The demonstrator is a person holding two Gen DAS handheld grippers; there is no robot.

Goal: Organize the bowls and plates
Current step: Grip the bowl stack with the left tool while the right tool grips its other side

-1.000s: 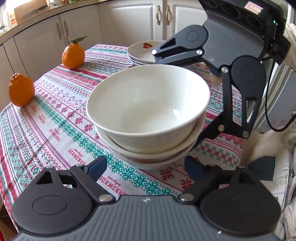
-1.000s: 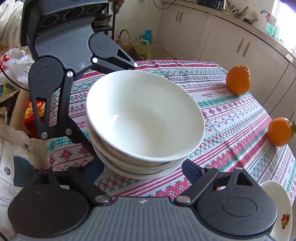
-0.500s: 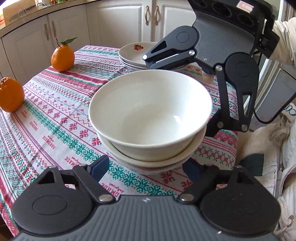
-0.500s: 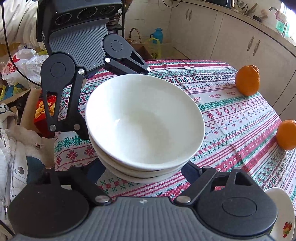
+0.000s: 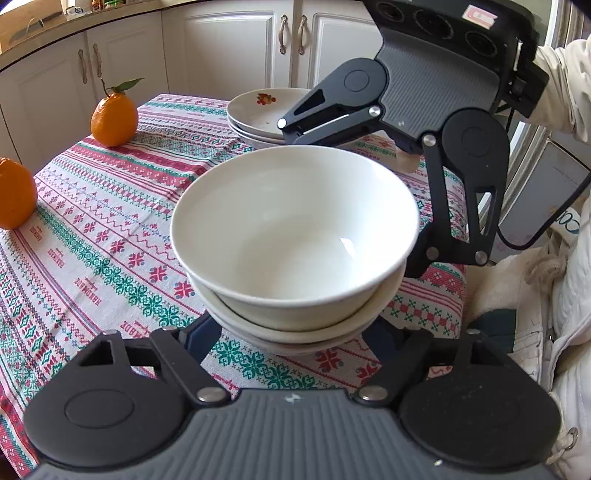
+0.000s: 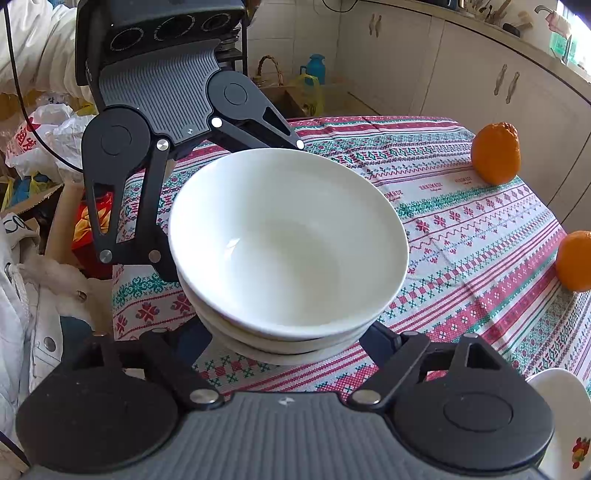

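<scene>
Stacked white ceramic bowls (image 5: 295, 240) between closing left claw (image 5: 291, 341) and closing right claw (image 5: 347, 192); two oranges (image 5: 113, 119) left on patterned bench cloth (image 5: 110, 236).

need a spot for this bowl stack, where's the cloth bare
Free: the tablecloth between the bowl stack and the two oranges. Crowded: behind the bowls, where the stacked plates sit.

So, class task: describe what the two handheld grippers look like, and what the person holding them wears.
Both the left gripper and the right gripper are matte black, with a ribbed grey plate, round pivot discs, silver rivets, and dark blue fingertip pads. The right one bears a pink-and-white sticker, and a black cable runs from it. The person wears a white padded jacket.
</scene>
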